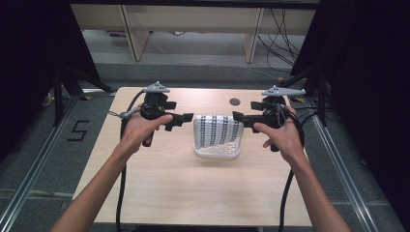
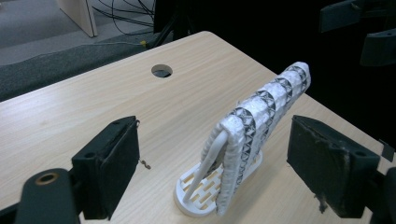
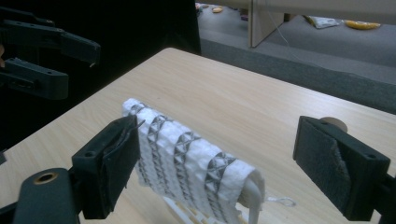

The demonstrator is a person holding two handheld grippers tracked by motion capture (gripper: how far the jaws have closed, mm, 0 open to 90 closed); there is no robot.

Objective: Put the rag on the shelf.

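White black-patterned cloth (image 1: 217, 129) draped over white plastic rack (image 2: 198, 198), long axis left-right between both grippers' wide-open, empty jaws

We see a light wooden table (image 1: 159, 188) with a round cable hole (image 1: 235, 102) near its far edge. Directly on it stands a white slatted rack (image 2: 201, 192), a patterned towel (image 2: 261, 122) draped over its bar.

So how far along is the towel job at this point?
Done: the patterned towel already hangs folded over the white rack. In hand: the left gripper and right gripper sit at its two ends, jaws open, gripping nothing. Left: closing on the towel, probably to lift it off.
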